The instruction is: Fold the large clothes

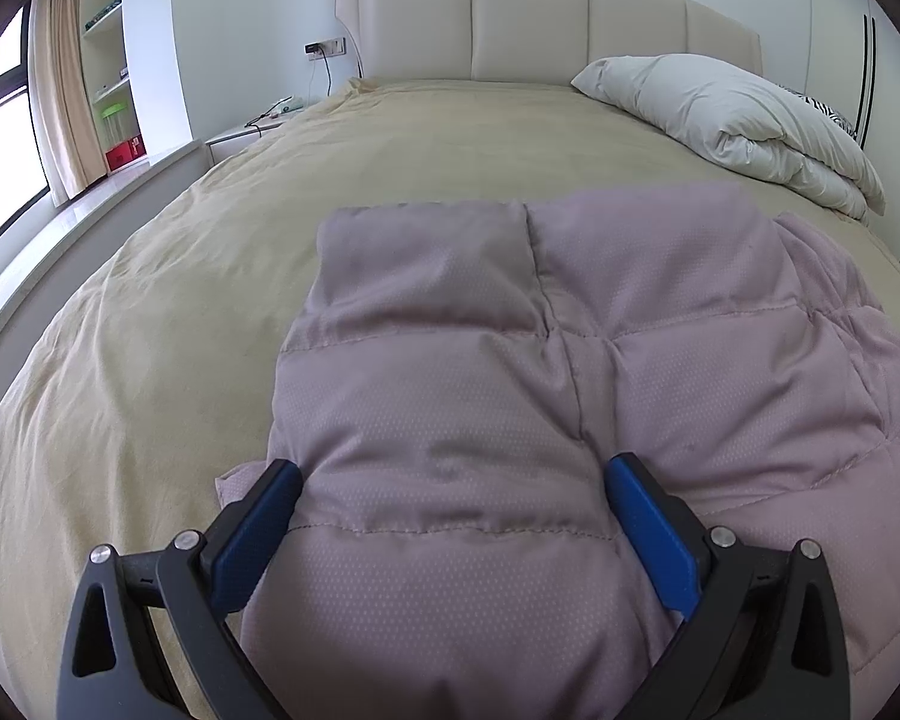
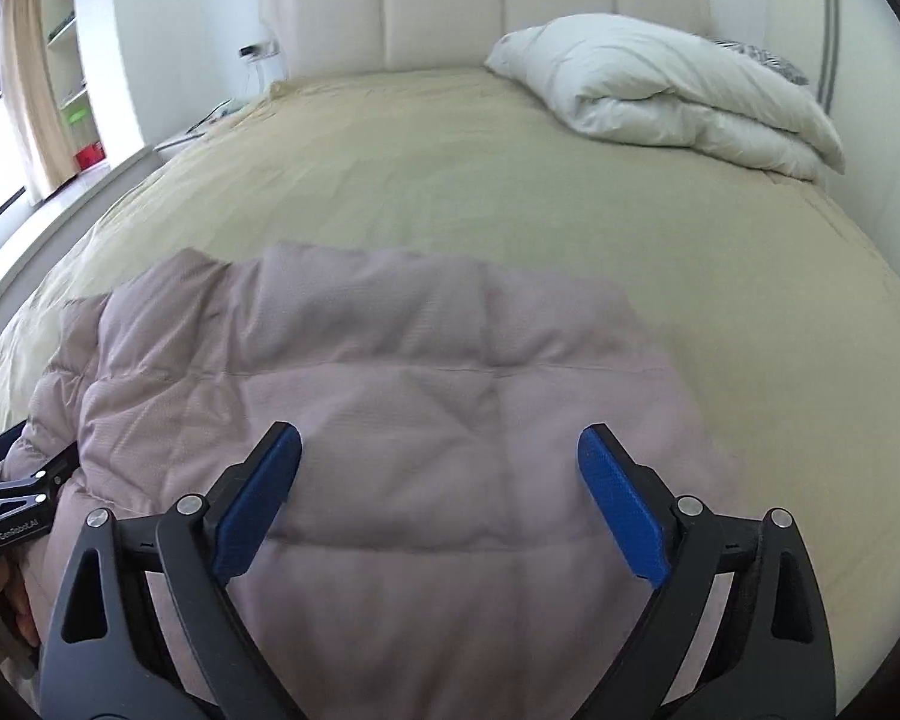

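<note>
a pink quilted puffer jacket [image 1: 510,372] is laid, partly folded, on the beige bed [image 1: 150,312]. it is judged light, soft, puffy and rather slippery, best pinched at a stitched seam or hem. the left gripper [image 1: 453,483] and the right gripper [image 2: 439,450] are seen with jaws spread wide, nothing clamped.

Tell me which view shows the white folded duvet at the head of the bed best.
The right wrist view: the white folded duvet sits larger there, and its folded layers read clearly against the beige bedspread. The left wrist view shows the same duvet whole too, but pushed toward the right edge.
</note>
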Motion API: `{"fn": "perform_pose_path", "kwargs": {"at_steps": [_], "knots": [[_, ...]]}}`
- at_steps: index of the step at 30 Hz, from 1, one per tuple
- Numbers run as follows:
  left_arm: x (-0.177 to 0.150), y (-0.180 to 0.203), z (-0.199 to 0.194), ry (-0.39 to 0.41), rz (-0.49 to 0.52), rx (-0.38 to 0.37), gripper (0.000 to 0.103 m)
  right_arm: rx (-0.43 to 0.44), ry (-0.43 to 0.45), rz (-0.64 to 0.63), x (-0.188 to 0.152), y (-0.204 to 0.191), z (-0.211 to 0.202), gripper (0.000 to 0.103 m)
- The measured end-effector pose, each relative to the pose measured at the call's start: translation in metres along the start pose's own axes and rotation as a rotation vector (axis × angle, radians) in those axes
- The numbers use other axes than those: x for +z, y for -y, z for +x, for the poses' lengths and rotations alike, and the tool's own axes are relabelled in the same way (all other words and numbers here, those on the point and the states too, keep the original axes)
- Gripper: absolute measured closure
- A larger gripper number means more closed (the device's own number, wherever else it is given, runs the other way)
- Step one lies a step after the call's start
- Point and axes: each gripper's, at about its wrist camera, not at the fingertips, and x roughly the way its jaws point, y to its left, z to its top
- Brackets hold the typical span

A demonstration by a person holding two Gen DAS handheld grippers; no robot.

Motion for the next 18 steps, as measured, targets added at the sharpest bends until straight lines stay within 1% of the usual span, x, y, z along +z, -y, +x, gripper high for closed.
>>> {"fn": "perform_pose_path", "kwargs": {"at_steps": [1, 2, 3, 4, 6, 8, 12, 14, 15, 16, 17, 18], "knots": [[0.0, 0.0, 0.0, 0.0, 0.0, -0.001, 0.0, -0.037, 0.002, 0.027, -0.004, 0.015, -0.002, 0.009], [-0.001, 0.0, -0.001, 0.001, 0.001, -0.001, 0.0, -0.054, -0.019, 0.048, -0.008, 0.028, 0.002, 0.009], [-0.001, 0.0, -0.001, 0.003, 0.004, 0.001, 0.0, -0.046, -0.062, 0.071, -0.014, 0.041, 0.011, 0.009], [-0.001, 0.001, -0.001, 0.005, 0.007, 0.004, 0.0, -0.006, -0.088, 0.098, -0.022, 0.053, 0.019, 0.009], [-0.001, 0.001, -0.001, 0.006, 0.009, 0.009, 0.0, 0.071, -0.085, 0.139, -0.031, 0.071, 0.03, 0.008], [0.0, 0.002, 0.0, 0.006, 0.009, 0.011, 0.0, 0.076, -0.074, 0.141, -0.035, 0.072, 0.037, 0.008], [0.001, 0.004, -0.001, 0.008, 0.009, 0.014, 0.0, 0.013, -0.037, 0.118, -0.039, 0.066, 0.047, 0.009], [0.002, 0.004, -0.001, 0.002, 0.004, 0.003, 0.0, 0.011, -0.044, 0.12, -0.041, 0.067, 0.046, 0.009], [0.002, 0.002, -0.004, -0.002, -0.004, -0.008, 0.0, 0.019, -0.065, 0.125, -0.038, 0.069, 0.045, 0.009], [0.002, -0.001, -0.008, -0.004, -0.012, -0.018, 0.0, 0.018, -0.085, 0.131, -0.036, 0.071, 0.039, 0.009], [0.001, -0.003, -0.015, 0.0, -0.017, -0.021, 0.0, 0.003, -0.084, 0.136, -0.039, 0.07, 0.025, 0.009], [-0.002, -0.005, -0.023, 0.012, -0.02, -0.02, 0.0, -0.006, -0.06, 0.129, -0.041, 0.069, 0.01, 0.009]]}}
